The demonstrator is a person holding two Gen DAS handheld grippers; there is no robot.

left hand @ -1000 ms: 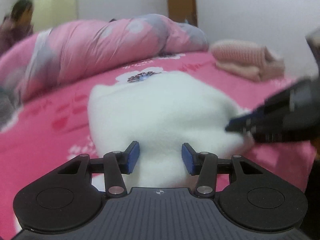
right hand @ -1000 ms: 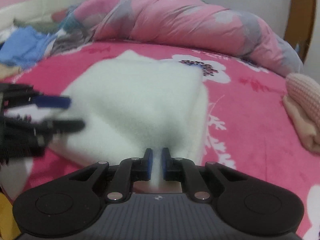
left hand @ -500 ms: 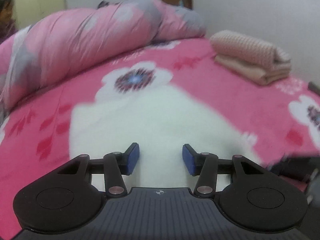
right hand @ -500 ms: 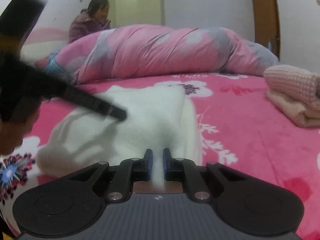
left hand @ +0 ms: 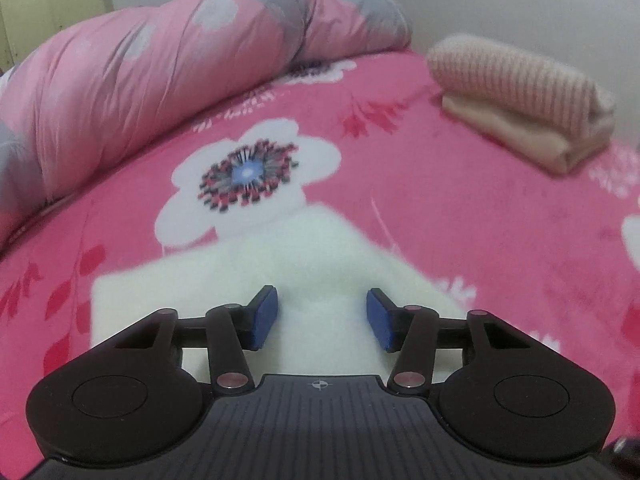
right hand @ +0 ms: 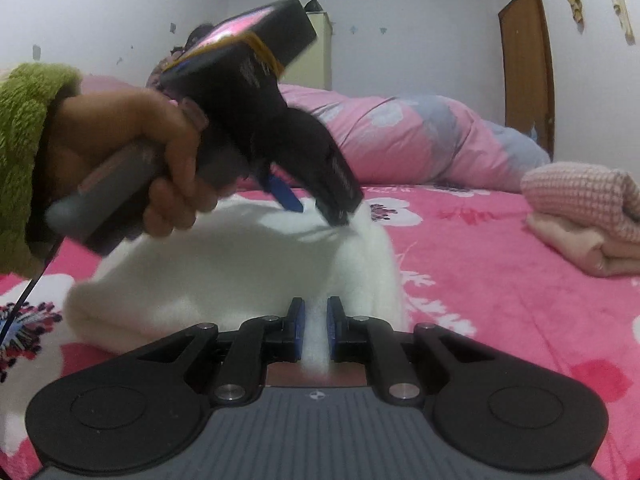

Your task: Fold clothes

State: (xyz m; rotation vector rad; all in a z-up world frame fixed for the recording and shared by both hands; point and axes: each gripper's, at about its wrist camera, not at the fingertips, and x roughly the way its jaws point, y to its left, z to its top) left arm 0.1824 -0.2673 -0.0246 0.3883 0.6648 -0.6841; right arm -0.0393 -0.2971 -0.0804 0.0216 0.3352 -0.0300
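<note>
the white fleece garment [right hand: 240, 264] lies folded on the pink flowered bed cover [right hand: 500, 280], and much of it is hard to read: its near edge is cut off behind both claw bodies, its nap is washed out to plain white, and in the left wrist view its far edge [left hand: 280, 248] is smeared by motion blur. the right claw [right hand: 316, 330] has its blue pads nearly together with a narrow strip of the white fleece pinched between them, at the garment's near right corner. the left claw [left hand: 322, 318] stands about half open, its jaws opening, over the garment; fleece shows in the gap, but the pads do not press on it. in the right wrist view that left claw [right hand: 316, 204] hangs above the garment's far side, gripped by a hand [right hand: 132, 160] in a green fuzzy sleeve [right hand: 24, 152]; it seems just clear of the cloth, though blur hides the tips. a folded pile of pink knit and beige clothes [left hand: 528, 108] sits well apart, to the right. a rolled pink and grey quilt [left hand: 180, 68] lies along the far side of the bed. a person behind the left claw is mostly hidden.
</note>
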